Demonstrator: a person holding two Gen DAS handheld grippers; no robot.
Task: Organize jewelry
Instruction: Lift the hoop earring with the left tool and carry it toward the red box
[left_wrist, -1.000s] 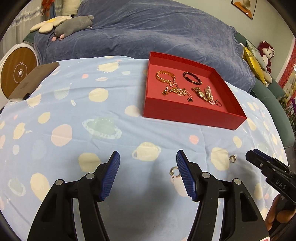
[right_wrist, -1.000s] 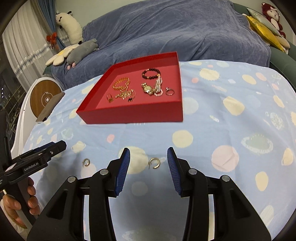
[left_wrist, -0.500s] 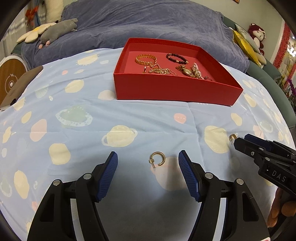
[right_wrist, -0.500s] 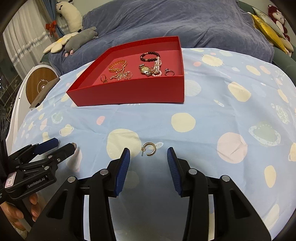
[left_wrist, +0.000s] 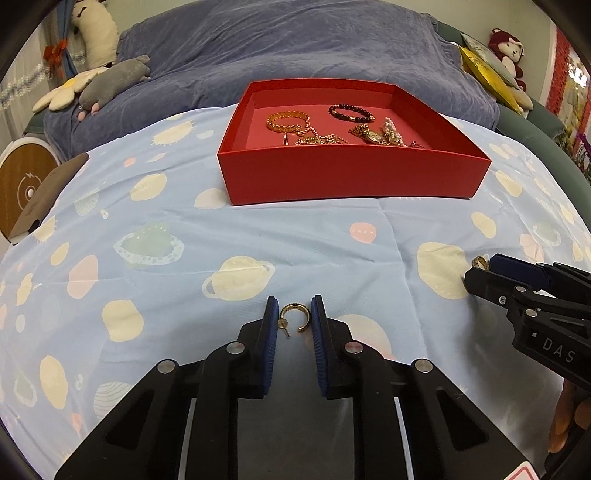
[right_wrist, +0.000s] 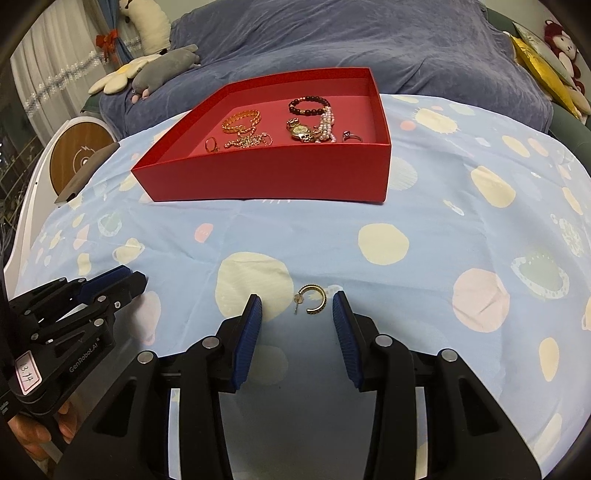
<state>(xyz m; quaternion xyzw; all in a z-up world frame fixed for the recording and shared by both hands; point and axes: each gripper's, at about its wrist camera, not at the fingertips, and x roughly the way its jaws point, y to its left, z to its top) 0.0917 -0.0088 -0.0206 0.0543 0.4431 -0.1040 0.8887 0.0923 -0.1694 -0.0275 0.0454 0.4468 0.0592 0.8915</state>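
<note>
My left gripper (left_wrist: 294, 321) is closing narrowly around one hoop earring (left_wrist: 293, 317), pads almost touching it. My right gripper (right_wrist: 297, 312) is hanging wide around the other hoop earring (right_wrist: 313, 300), just ahead between its tips.

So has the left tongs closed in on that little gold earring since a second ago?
Yes. The left tongs now bracket the hoop earring, pads narrowed around it, closer to the red box.
</note>
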